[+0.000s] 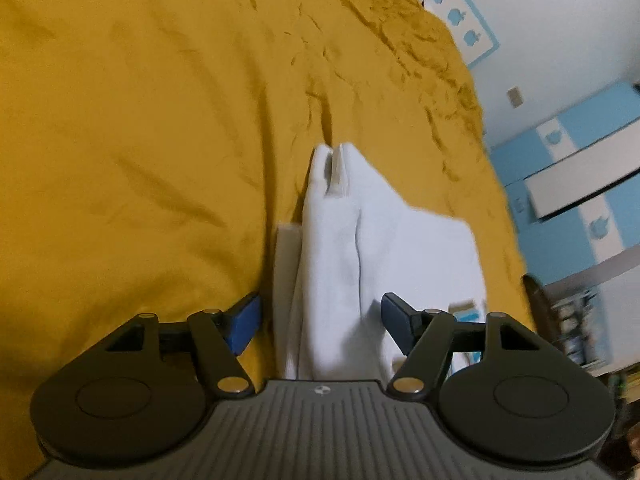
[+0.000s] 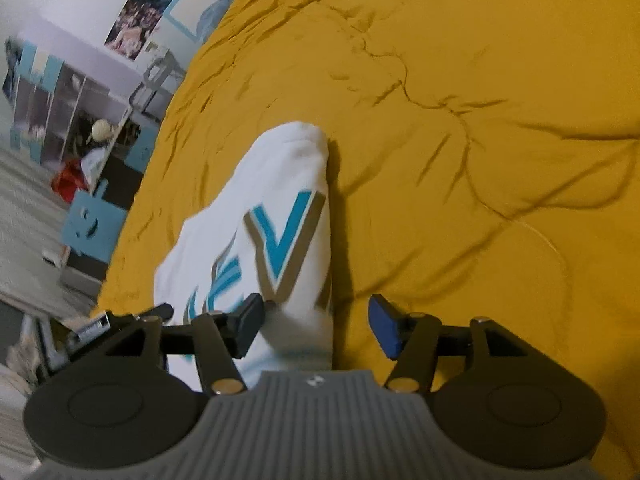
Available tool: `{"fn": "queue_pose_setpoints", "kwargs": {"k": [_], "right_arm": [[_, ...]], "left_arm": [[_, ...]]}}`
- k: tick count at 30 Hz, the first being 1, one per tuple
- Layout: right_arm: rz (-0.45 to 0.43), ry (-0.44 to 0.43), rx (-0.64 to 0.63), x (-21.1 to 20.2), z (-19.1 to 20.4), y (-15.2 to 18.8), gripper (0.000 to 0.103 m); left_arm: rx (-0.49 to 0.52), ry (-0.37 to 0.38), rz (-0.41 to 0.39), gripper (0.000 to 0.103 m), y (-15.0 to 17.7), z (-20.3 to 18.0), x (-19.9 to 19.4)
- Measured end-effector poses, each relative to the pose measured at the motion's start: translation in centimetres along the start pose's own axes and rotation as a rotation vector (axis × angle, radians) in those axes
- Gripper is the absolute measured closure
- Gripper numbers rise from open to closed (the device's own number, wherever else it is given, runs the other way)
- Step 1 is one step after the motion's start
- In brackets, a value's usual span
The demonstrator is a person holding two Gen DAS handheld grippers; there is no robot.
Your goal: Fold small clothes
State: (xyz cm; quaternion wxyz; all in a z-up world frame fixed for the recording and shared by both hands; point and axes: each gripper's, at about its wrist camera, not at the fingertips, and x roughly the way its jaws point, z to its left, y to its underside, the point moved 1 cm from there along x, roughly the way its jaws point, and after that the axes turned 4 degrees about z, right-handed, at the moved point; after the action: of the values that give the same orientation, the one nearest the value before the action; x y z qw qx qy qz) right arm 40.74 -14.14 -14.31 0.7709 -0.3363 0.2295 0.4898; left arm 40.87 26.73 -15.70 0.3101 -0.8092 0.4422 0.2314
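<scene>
A small white garment [image 1: 360, 248] lies folded on a mustard-yellow bedspread [image 1: 140, 120]. In the right wrist view the garment [image 2: 256, 216] shows blue and tan letters on its front. My left gripper [image 1: 322, 326] is open, its blue-padded fingers on either side of the garment's near end, above it. My right gripper [image 2: 316, 328] is open too, its jaws astride the garment's near right edge. Nothing is held in either gripper.
The yellow bedspread [image 2: 480, 120] is wrinkled and fills most of both views. The bed's edge runs along the right in the left wrist view, with blue-and-white furniture [image 1: 580, 168] beyond. In the right wrist view shelves and a blue box [image 2: 90, 232] stand off the bed's left edge.
</scene>
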Motion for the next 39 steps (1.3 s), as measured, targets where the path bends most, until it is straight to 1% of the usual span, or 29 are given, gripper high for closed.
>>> {"fn": "queue_pose_setpoints", "kwargs": {"k": [3, 5, 6, 8, 10, 11, 13, 14, 15, 16, 19, 22, 23, 24, 25, 26, 28, 29, 31, 32, 33, 36, 39], "right_arm": [[0.019, -0.029, 0.051, 1.9, -0.6, -1.8, 0.046], [0.027, -0.054, 0.075, 3.1, -1.0, -2.9, 0.046], [0.029, -0.063, 0.092, 3.7, -1.2, -3.4, 0.047], [0.035, -0.084, 0.138, 4.8, -1.7, -4.3, 0.046], [0.041, -0.109, 0.180, 5.9, -2.1, -5.1, 0.049], [0.044, -0.116, 0.190, 6.3, -2.0, -5.5, 0.052], [0.051, -0.124, 0.196, 7.2, -1.6, -6.1, 0.059], [0.054, -0.125, 0.194, 7.6, -1.5, -6.3, 0.063], [0.057, -0.121, 0.188, 8.0, -1.2, -6.5, 0.063], [0.058, -0.112, 0.181, 8.2, -1.0, -6.5, 0.063], [0.060, -0.098, 0.168, 8.2, -0.7, -6.5, 0.064], [0.068, -0.106, 0.178, 8.3, -0.9, -6.5, 0.066], [0.068, -0.108, 0.181, 8.2, -0.9, -6.4, 0.067], [0.066, -0.108, 0.182, 8.3, -0.9, -6.4, 0.067], [0.064, -0.106, 0.180, 8.4, -0.8, -6.4, 0.067], [0.063, -0.104, 0.178, 8.5, -0.7, -6.4, 0.067], [0.059, -0.101, 0.177, 8.5, -0.7, -6.2, 0.069], [0.058, -0.100, 0.181, 8.6, -0.7, -6.2, 0.070], [0.062, -0.107, 0.188, 8.7, -0.7, -6.3, 0.074], [0.068, -0.113, 0.194, 8.7, -0.8, -6.4, 0.080], [0.069, -0.119, 0.195, 8.5, -0.7, -6.3, 0.085], [0.046, -0.110, 0.134, 7.4, 0.4, -6.3, 0.091], [-0.002, -0.107, 0.049, 5.7, 2.5, -6.0, 0.092]], "left_arm": [[-0.032, 0.032, -0.007, 0.023, -1.1, 0.5, 1.4], [-0.002, 0.038, 0.013, 0.022, -1.7, 0.2, 2.5], [0.011, 0.040, 0.024, 0.020, -1.9, 0.0, 2.9], [0.029, 0.025, 0.039, 0.020, -2.4, -0.3, 3.4], [0.046, 0.024, 0.042, 0.020, -2.5, -0.4, 3.6], [0.048, 0.025, 0.039, 0.021, -2.6, -0.5, 3.6], [0.034, 0.024, 0.024, 0.025, -2.5, -0.6, 3.4], [0.038, 0.027, 0.019, 0.035, -2.5, -0.8, 3.4], [0.046, 0.039, 0.021, 0.048, -2.4, -1.1, 3.5], [0.044, 0.051, 0.038, 0.049, -2.3, -1.3, 3.6], [0.053, 0.022, 0.050, 0.049, -2.3, -1.5, 4.0], [-0.026, 0.050, 0.073, 0.044, -3.1, -0.5, 4.5], [-0.051, 0.056, 0.077, 0.040, -3.3, -0.1, 4.7], [-0.071, 0.062, 0.077, 0.039, -3.5, 0.0, 5.1], [-0.091, 0.067, 0.072, 0.039, -3.6, 0.1, 5.2], [-0.104, 0.071, 0.063, 0.041, -3.7, 0.0, 5.4], [-0.107, 0.075, 0.055, 0.043, -3.9, -0.3, 5.9], [-0.098, 0.065, 0.050, 0.048, -3.9, -0.6, 5.9], [-0.074, 0.058, 0.041, 0.062, -3.6, -0.9, 5.6], [-0.069, 0.060, 0.036, 0.072, -3.5, -1.2, 5.3], [-0.058, 0.065, 0.027, 0.076, -3.4, -1.5, 4.8], [0.030, 0.037, -0.016, 0.079, -3.0, -3.7, 3.2], [0.101, 0.014, -0.074, 0.080, -2.2, -6.2, 1.0]]}}
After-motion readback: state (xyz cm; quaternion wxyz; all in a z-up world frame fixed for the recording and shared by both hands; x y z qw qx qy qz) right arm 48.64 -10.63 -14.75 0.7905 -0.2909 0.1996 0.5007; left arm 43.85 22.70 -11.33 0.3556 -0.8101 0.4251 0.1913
